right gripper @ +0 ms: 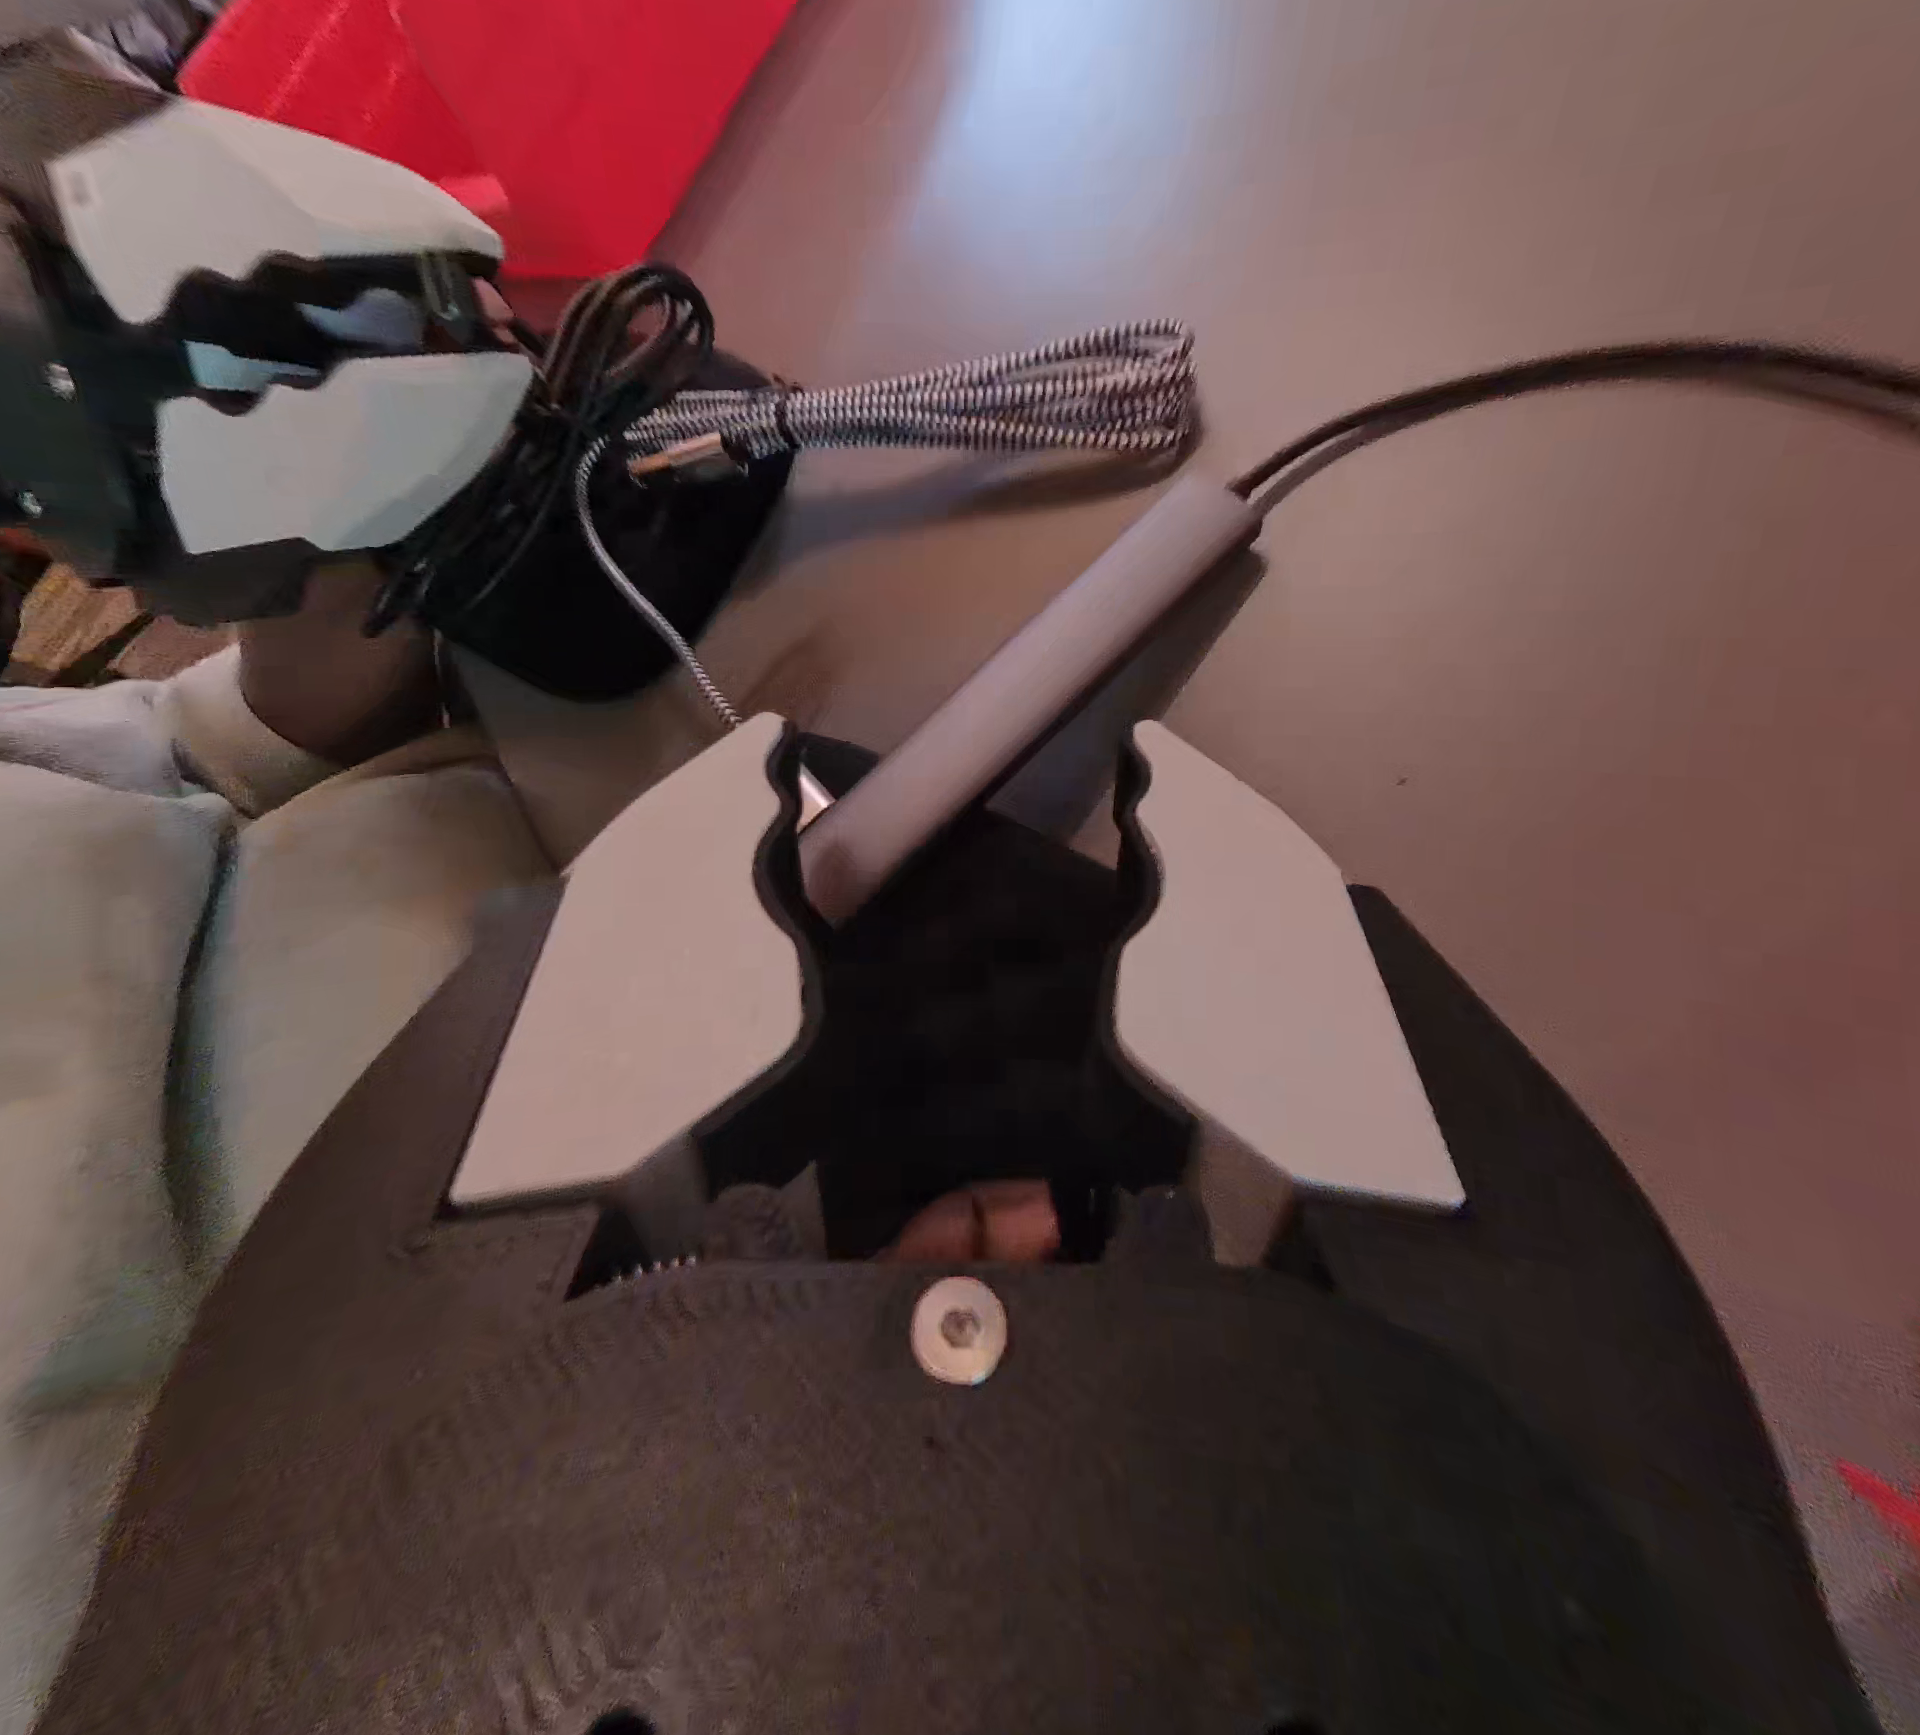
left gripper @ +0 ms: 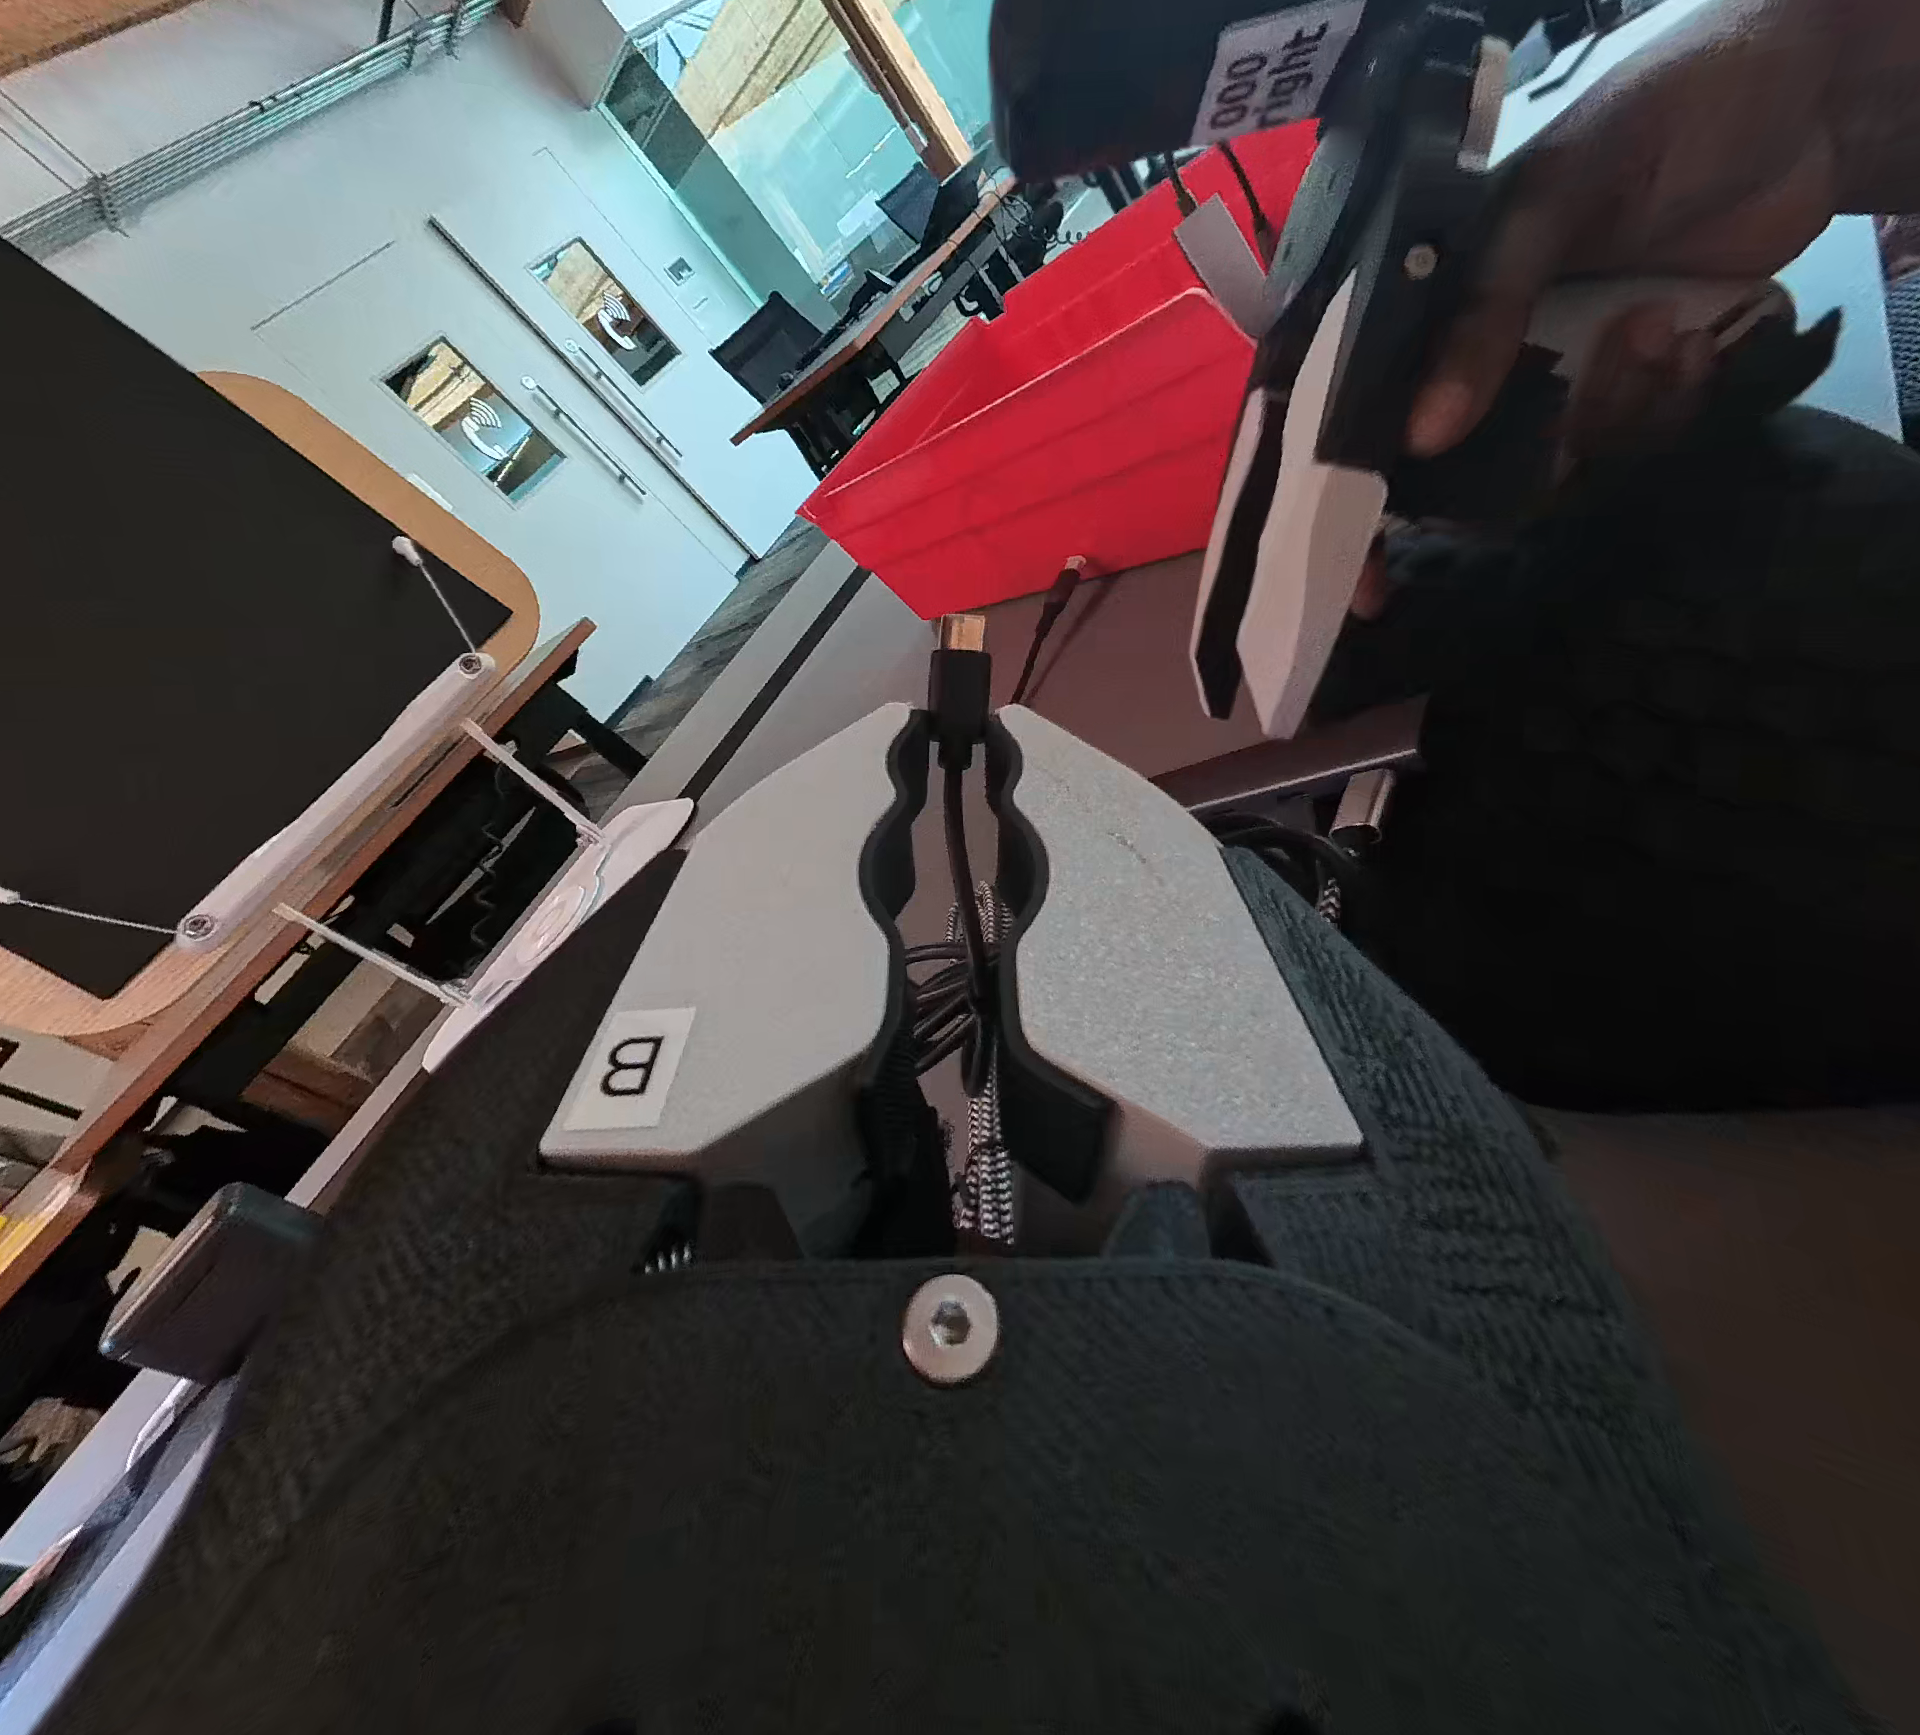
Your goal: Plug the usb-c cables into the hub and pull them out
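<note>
The black cable plug (left gripper: pixel 961 683) is sitting pinched between the left gripper's (left gripper: pixel 958 717) closed tips, pointing toward the far red bin (left gripper: pixel 1039 449). The grey hub (right gripper: pixel 1029 698) is lying on the table (right gripper: pixel 1455 179), its near end between the right gripper's (right gripper: pixel 956 740) wide-open fingers, whether touching them cannot be told.

Bare bench (right gripper: pixel 1455 127) lies open beyond the hub (right gripper: pixel 1039 677). A red bin (right gripper: pixel 582 23) blocks the far left, and the bundled cables (right gripper: pixel 935 407) lie between.

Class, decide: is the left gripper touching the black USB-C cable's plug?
Touching. The left wrist view shows the left gripper with its fingertips closed on the black plug, metal tip sticking out beyond them.
</note>
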A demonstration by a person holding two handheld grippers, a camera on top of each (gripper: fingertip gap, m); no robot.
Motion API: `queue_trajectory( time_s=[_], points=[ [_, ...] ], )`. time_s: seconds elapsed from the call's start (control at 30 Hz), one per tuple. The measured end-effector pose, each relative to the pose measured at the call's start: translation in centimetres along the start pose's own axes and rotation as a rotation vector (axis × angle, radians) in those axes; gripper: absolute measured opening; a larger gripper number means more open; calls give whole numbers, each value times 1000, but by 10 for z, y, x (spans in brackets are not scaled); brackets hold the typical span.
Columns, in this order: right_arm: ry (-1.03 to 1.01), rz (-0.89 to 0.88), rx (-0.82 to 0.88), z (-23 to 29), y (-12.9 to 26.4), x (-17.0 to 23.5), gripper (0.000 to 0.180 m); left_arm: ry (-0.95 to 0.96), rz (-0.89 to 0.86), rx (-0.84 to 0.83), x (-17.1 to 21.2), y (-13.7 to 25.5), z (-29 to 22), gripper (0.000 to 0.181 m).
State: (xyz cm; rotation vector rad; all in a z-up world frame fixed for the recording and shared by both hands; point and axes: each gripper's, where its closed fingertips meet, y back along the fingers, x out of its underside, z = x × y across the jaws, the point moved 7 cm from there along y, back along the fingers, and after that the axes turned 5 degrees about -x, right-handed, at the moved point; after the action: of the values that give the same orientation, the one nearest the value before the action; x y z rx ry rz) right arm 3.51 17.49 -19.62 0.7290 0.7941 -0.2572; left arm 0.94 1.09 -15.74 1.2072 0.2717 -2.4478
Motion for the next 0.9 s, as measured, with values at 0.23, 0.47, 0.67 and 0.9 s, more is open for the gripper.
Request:
queue_trajectory(
  time_s=[0.23,0.47,0.67,0.9],
  points=[
    [81,181,190,-3,-26,2,59,-13,-4,17,-1,-1,-4,11],
    [68,-35,1,3,-24,-14,25,4,40,-22,4,-3,2,11],
    [-88,-471,-272,6,8,-30,9,33,2,-17,0,-2,0,10],
    [-280,-595,-479,17,-1,-33,8,28,-7,-37,-3,-5,-7,10]
  ],
)
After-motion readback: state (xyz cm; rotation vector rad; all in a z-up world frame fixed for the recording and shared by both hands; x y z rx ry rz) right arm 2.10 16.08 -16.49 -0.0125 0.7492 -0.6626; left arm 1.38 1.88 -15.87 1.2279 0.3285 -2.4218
